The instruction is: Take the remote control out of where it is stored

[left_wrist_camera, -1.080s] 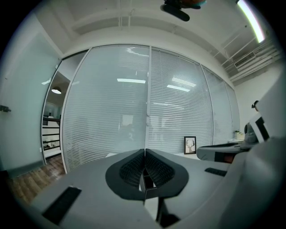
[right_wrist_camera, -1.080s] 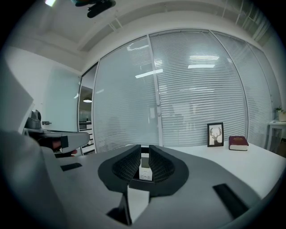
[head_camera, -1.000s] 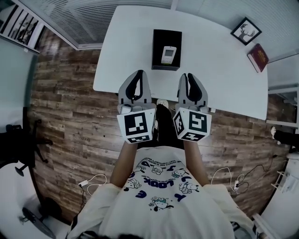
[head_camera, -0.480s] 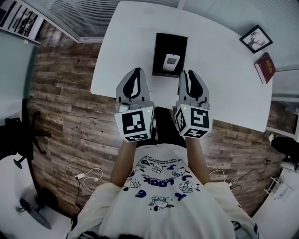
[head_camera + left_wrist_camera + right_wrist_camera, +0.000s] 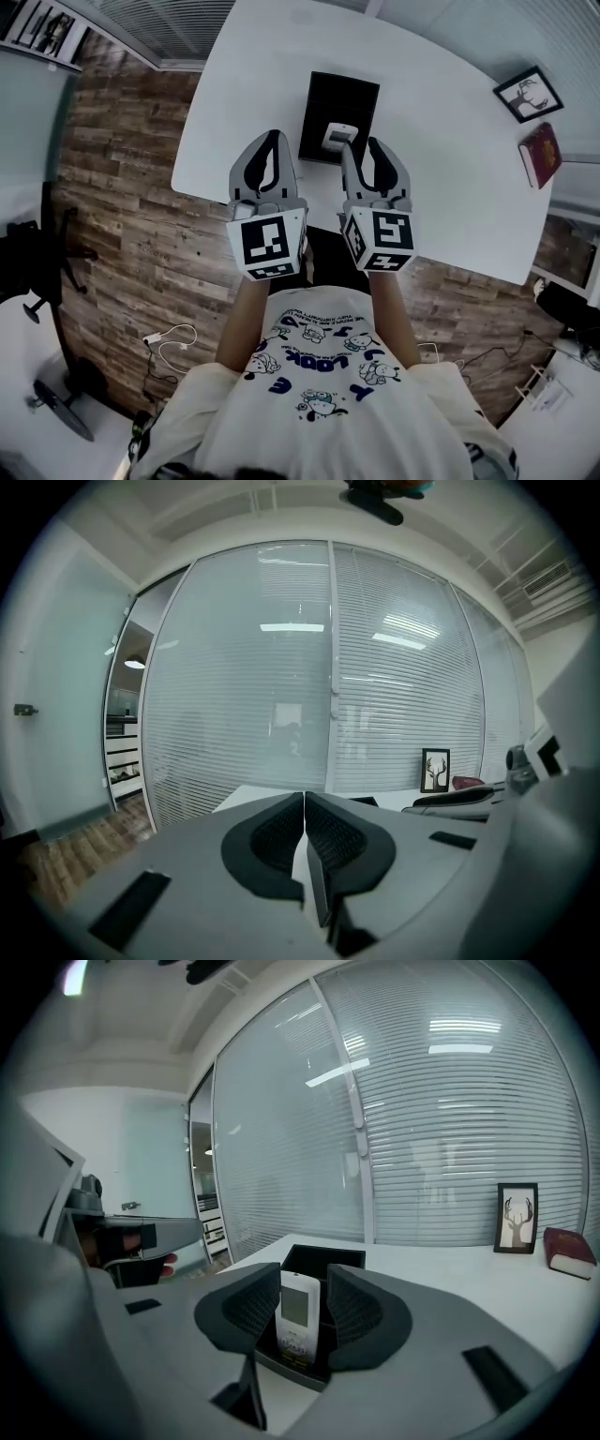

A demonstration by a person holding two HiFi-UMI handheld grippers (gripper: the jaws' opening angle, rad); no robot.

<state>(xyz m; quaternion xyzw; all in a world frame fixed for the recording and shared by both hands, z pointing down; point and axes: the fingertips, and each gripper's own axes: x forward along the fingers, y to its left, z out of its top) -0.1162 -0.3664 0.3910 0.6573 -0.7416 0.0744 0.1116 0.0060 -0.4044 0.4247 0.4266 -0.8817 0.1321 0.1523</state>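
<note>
A white remote control (image 5: 337, 137) (image 5: 298, 1316) stands tilted in the near end of an open black box (image 5: 342, 94) (image 5: 323, 1260) on the white table (image 5: 441, 178). My right gripper (image 5: 360, 148) (image 5: 300, 1281) is at the box's near edge and its jaws are opening. In the right gripper view the remote shows in the gap between the two pads, with neither pad pressing on it. My left gripper (image 5: 273, 141) (image 5: 305, 803) hovers over the table's front edge, left of the box, with its jaws shut on nothing.
A framed deer picture (image 5: 528, 94) (image 5: 516, 1218) and a red book (image 5: 542, 155) (image 5: 569, 1251) lie at the table's right side. A glass wall with blinds (image 5: 450, 1129) stands behind the table. Wooden floor (image 5: 122, 216) lies to the left.
Both grippers have moved forward over the table toward the black box. The right gripper's jaws, closed before, now stand apart with the remote showing between them.
</note>
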